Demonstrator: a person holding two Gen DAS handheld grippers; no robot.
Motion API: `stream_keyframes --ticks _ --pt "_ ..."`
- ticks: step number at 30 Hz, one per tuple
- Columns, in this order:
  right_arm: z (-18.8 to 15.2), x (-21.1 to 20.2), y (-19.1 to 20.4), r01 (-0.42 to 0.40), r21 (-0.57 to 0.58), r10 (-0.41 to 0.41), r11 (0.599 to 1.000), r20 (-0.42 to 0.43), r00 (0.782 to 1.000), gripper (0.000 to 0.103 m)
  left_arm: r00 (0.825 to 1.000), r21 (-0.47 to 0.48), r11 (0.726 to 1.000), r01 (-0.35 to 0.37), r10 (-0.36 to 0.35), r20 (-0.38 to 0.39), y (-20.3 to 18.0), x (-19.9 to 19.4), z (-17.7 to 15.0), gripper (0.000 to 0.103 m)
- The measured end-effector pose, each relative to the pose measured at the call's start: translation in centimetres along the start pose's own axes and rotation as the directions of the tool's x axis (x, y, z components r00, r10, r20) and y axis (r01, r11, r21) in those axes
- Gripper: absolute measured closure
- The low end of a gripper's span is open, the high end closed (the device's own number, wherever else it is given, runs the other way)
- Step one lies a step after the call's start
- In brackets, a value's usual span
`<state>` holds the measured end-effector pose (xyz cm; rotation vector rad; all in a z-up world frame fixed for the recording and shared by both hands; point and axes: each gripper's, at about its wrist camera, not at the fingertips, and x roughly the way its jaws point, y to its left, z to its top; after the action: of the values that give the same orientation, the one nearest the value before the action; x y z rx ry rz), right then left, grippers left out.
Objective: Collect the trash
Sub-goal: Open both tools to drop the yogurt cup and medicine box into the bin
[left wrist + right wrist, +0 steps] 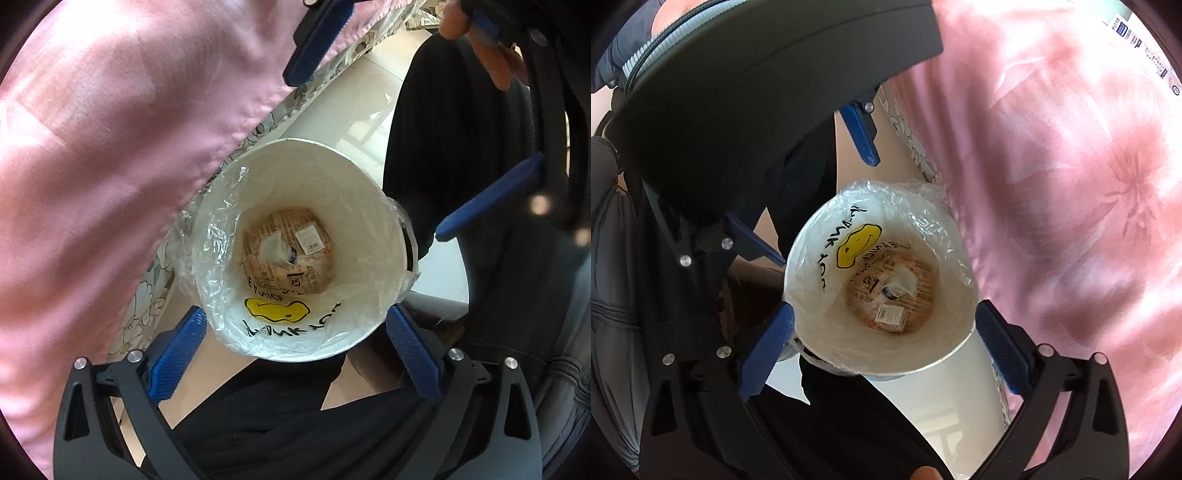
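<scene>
A white bin (369, 206) lined with a clear plastic bag with a yellow smiley print (277, 309) stands on the floor beside a bed. At its bottom lies a brown printed wrapper (291, 251) with a white label. My left gripper (295, 343) is open and empty, hovering over the bin's near rim. The bin (945, 343) and the wrapper (892, 291) also show in the right wrist view. My right gripper (884, 336) is open and empty above the bin, fingers either side of its rim. Each gripper shows in the other's view.
A pink bedspread (110, 166) over a floral bed skirt (147, 295) borders the bin. The person's dark trousers (454, 122) and pale tiled floor (369, 107) lie around it. The left gripper's body (746, 81) fills the right view's upper left.
</scene>
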<state>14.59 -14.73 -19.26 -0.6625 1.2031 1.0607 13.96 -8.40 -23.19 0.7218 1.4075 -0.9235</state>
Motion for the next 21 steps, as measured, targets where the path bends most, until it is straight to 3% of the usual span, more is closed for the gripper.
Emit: stream_keyframes --ticks 21 --pt "-0.3 -2.5 0.5 0.068 -0.015 -0.067 0.998 0.059 0.996 0.007 0.997 -0.043 0.998 -0.054 0.056 0.051 0.8 -2.4 -0.7 0.004"
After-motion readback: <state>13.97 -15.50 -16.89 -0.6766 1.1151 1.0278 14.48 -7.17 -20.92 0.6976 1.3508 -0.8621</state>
